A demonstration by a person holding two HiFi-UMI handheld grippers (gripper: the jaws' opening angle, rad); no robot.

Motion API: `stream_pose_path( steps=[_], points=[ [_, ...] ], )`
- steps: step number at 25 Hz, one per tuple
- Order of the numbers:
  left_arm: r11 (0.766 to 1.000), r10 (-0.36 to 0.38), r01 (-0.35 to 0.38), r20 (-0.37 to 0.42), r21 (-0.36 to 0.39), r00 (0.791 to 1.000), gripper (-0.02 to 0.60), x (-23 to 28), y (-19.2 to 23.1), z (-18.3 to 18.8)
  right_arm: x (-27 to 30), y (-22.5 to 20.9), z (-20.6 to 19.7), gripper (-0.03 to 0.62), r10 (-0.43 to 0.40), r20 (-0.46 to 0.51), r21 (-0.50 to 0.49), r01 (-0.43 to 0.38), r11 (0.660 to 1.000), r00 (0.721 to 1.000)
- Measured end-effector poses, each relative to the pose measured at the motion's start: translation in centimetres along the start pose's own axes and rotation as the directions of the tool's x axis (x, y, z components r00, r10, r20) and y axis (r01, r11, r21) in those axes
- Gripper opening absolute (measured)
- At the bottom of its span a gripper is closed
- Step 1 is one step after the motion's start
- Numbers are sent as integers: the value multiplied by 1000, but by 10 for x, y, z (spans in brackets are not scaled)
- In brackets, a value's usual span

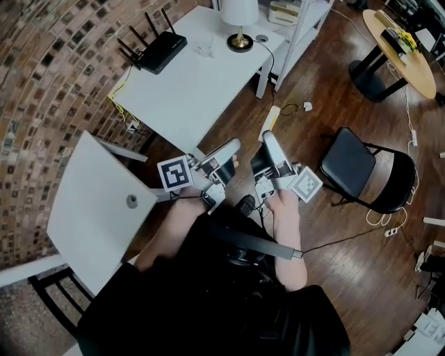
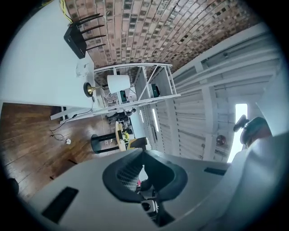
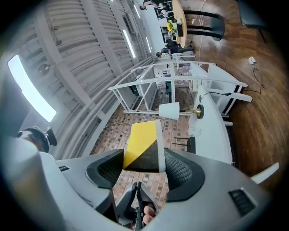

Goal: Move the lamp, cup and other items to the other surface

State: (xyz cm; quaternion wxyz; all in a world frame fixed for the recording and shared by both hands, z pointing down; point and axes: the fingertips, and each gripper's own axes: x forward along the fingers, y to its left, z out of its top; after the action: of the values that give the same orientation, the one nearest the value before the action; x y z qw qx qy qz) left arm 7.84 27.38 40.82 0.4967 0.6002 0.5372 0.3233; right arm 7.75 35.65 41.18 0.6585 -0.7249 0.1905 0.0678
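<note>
On the far surface [image 1: 201, 90] the router [image 1: 158, 50] lies left, the cup [image 1: 204, 46] between it and the lamp [image 1: 239, 21] at right; a second surface [image 1: 90, 208] stands nearer left, a chair [image 1: 361, 170] right, and a block [image 3: 142, 144] sits between the right hand-held gripper's [image 3: 143, 158] jaws.

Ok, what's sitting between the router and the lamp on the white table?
A clear cup stands on the white table between the router and the lamp; the head view shows it, the left gripper view too.
</note>
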Motion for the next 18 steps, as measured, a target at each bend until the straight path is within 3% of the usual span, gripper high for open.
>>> stream_pose_path(
  steps=[10,14,18],
  points=[
    [1000,13,-13,66,6,998,28,26,3,10,12,-14,18,304,5,-50,46,-2,999,999],
    [1000,10,-8,84,-16,996,28,33,22,32,31,-30,19,305,-25,-80,30,28,999,996],
    [998,-39,44,111,-45,993,29,57,38,69,64,-45,32,304,-56,-113,-1,57,998,992]
  ],
)
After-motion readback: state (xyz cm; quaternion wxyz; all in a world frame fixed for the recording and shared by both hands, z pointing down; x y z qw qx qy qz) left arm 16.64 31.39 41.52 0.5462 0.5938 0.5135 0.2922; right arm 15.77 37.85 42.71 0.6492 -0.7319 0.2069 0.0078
